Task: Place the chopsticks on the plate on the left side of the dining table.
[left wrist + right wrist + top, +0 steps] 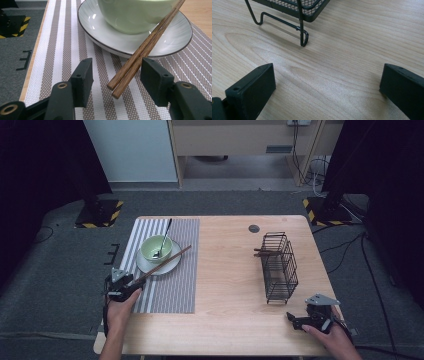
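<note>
With the left gripper's (116, 75) fingers half open around the loose pair of brown wooden chopsticks (142, 50), propped on the pale saucer's (100, 32) rim, a careless closing could have rolled them away.

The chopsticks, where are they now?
In the high view, the chopsticks lie at the table's left, leaning on the plate, their near ends between the left claw's open jaws.
</note>
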Demonstrator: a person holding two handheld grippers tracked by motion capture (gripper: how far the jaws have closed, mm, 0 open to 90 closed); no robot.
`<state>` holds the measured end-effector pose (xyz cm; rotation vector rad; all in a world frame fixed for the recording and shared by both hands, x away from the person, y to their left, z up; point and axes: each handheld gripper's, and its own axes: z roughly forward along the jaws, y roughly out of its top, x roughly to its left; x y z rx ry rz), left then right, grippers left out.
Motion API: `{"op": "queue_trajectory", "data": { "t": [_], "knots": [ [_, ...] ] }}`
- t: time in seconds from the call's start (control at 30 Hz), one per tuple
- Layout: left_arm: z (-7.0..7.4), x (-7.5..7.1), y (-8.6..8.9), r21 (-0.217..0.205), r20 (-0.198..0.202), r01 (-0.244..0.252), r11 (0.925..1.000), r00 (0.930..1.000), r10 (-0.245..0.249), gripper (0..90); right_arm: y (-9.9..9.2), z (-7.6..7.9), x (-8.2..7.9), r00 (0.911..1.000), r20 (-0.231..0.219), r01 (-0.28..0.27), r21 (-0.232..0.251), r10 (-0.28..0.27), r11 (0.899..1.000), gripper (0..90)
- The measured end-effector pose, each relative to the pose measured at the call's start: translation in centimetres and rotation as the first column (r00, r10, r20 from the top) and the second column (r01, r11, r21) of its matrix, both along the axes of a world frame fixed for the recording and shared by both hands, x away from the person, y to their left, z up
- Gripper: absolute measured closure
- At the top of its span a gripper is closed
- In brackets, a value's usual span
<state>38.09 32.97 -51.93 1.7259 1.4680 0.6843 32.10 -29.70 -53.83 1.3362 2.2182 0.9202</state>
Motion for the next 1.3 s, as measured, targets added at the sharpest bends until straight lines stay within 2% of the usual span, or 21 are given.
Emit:
{"op": "queue_trajectory", "data": {
  "t": [0.33, 0.4, 0.57, 0.87, 0.93, 0.97, 1.3],
  "knots": [
    [0.0, -1.0, 0.5, 0.012, -0.020, 0.016, 0.9998, 0.9997, -0.016, 40.5, 0.0, 0.0, 0.0, 1.0000, 0.001, -0.001, 0.000, 0.001, 1.000, 0.4],
    [0.0, -0.9, 0.4, 0.002, -0.022, 0.016, 0.9999, 0.9996, -0.016, 40.5, 0.0, 0.0, 0.0, 1.0000, -0.001, 0.001, 0.001, -0.001, 1.000, 0.4],
    [0.0, -0.2, 0.2, 0.007, -0.041, 0.005, 1.0000, 0.9991, -0.004, 40.5, 0.0, 0.0, 0.0, 1.0000, 0.000, 0.000, 0.000, 0.000, 1.000, 0.3],
    [0.0, 0.3, 0.6, 0.008, -0.048, -0.011, 0.9999, 0.9988, 0.012, 42.7, 0.0, 0.0, 0.0, 1.0000, 0.000, -0.005, 0.000, 0.005, 1.000, 0.4],
    [0.1, 0.3, 0.7, -0.032, -0.044, -0.019, 0.9993, 0.9989, 0.017, 44.1, 0.0, 0.0, 0.0, 1.0000, 0.000, -0.005, 0.000, 0.005, 1.000, 0.3],
    [0.1, 0.3, 0.7, -0.038, -0.042, -0.020, 0.9991, 0.9989, 0.018, 44.9, 0.0, 0.0, 0.0, 1.0000, 0.000, -0.005, 0.000, 0.005, 1.000, 0.4],
    [0.0, 0.8, 1.0, -0.018, -0.038, -0.038, 0.9991, 0.9986, 0.038, 48.5, 0.0, 0.0, 0.0, 1.0000, 0.001, -0.005, -0.001, 0.005, 1.000, 0.4]
  ]
}}
